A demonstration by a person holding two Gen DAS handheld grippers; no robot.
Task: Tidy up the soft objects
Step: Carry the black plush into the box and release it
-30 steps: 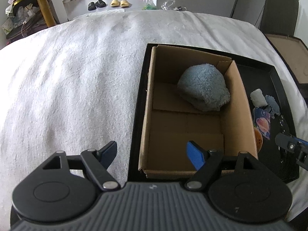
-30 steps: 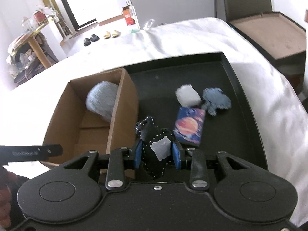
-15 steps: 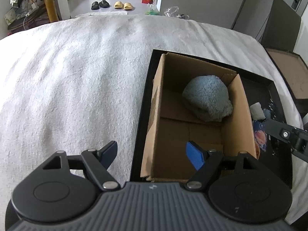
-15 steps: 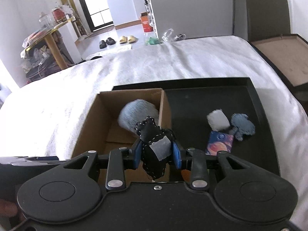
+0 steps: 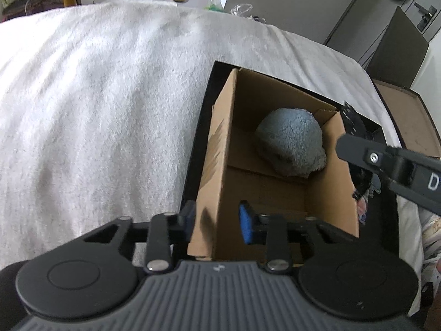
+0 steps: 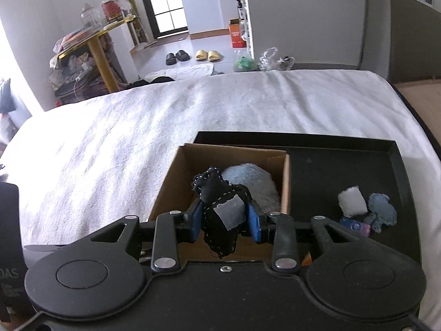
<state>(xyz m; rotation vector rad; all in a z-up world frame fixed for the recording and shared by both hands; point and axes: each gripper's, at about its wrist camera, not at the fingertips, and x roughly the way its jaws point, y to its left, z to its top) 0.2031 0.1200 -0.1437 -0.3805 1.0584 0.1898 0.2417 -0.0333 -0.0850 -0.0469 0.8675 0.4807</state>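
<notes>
A white fleecy blanket is covering the bed. Beyond it, black slippers and yellow slippers are lying on the pale grey floor. Daylight is coming through a dark-framed glass door. A gold-legged side table is standing left, cluttered with jars, beside white walls.

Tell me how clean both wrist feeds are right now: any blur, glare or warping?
Left wrist view: the cardboard box's near wall is smeared with motion blur, the right gripper's arm crossing at right is soft, and fisheye bends the white blanket. Right wrist view: the black stitched toy is sharp, daylight blows out the blanket's left edge, and the room's walls bow.
</notes>
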